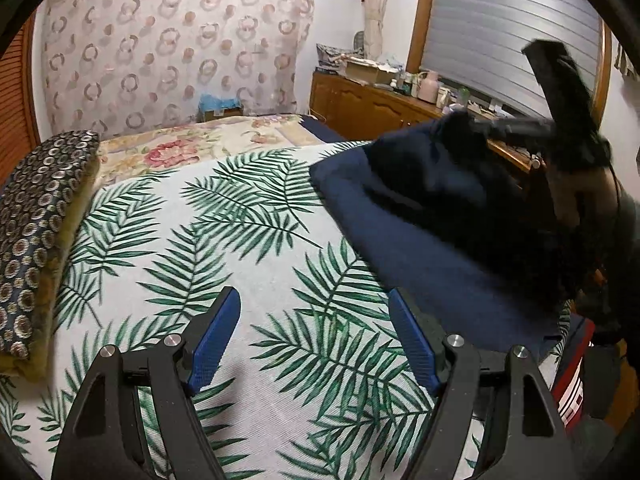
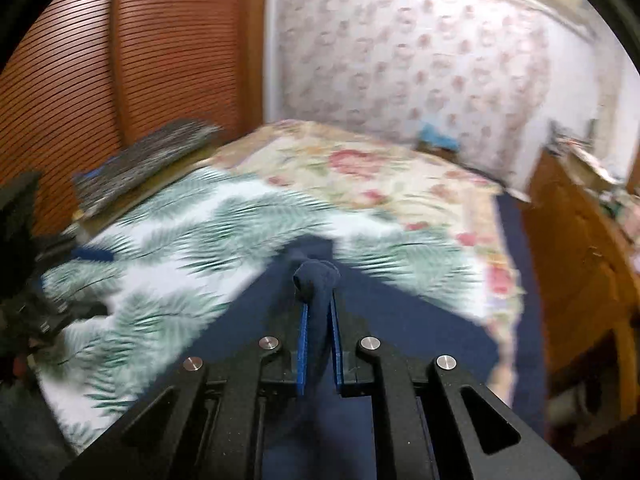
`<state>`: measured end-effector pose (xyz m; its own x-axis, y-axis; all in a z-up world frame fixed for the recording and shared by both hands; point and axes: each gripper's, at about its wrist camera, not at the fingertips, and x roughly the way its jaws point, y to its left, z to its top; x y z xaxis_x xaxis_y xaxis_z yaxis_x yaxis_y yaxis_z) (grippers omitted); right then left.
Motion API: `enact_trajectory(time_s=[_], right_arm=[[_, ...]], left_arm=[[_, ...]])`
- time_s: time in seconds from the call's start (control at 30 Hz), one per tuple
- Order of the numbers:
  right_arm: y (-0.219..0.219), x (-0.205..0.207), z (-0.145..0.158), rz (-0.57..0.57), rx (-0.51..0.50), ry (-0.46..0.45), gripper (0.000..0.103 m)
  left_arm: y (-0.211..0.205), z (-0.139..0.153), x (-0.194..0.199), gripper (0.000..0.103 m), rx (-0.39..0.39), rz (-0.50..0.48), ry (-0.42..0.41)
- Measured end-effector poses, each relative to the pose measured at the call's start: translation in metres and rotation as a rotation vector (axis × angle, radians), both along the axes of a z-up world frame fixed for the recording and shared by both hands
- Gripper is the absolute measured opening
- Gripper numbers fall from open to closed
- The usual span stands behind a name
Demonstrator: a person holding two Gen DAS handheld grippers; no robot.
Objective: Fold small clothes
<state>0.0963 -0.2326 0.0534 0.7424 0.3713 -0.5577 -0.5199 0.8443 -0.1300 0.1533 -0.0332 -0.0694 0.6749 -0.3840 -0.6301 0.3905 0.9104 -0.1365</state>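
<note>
A navy garment lies partly on the palm-leaf bedspread, at that cloth's edge nearest the wooden sideboard, with one corner lifted off the bed. The right gripper has its jaws closed on a bunched fold of the garment; the fabric fills the narrow gap between the blue pads and hangs down from them. In the left wrist view this gripper appears blurred, raised above the garment's lifted corner. The left gripper hovers over the palm-leaf bedspread, just beside the garment's near edge, its jaws spread wide with nothing between them. On the side of the bedspread away from the garment sits a folded cushion with a ring pattern. Beyond the bedspread lies a floral quilt, and behind that stands an upright mattress covered in a circle print. Above the sideboard is a shuttered window. The right wrist view is motion-blurred.
</note>
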Motion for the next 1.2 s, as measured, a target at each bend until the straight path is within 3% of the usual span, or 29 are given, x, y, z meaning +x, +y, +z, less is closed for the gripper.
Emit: enact_trajectory(time_s=[0.13,0.3,0.33,0.43,0.5,0.97,1.2], right_arm=[[-0.035,0.037,0.001,-0.163,-0.100,-0.035,0.010],[-0.064,0.088,-0.025,-0.324,-0.162,0.037,0.010],[-0.065,0.093,-0.028,-0.337,-0.168,0.055,0.014],[-0.067,0.095,-0.030,-0.354,-0.139,0.075,0.039],[-0.067,0.086,-0.028,-0.341,-0.108,0.068,0.045],[-0.077,-0.057,-0.044,-0.213,-0.027,0.055,0.045],[-0.084,-0.085,-0.057,-0.170,0.011,0.088,0.045]], left_arm=[[-0.008,-0.004,0.001,0.077,0.004,-0.016,0.023],[-0.017,-0.007,-0.002,0.077,0.015,-0.031,0.038],[-0.018,-0.008,-0.002,0.077,0.016,-0.034,0.040],[-0.025,-0.007,-0.005,0.077,0.023,-0.048,0.043],[-0.032,-0.006,-0.008,0.077,0.027,-0.062,0.040],[-0.070,-0.011,-0.045,0.077,0.058,-0.152,0.079],[-0.081,-0.013,-0.067,0.077,0.074,-0.185,0.100]])
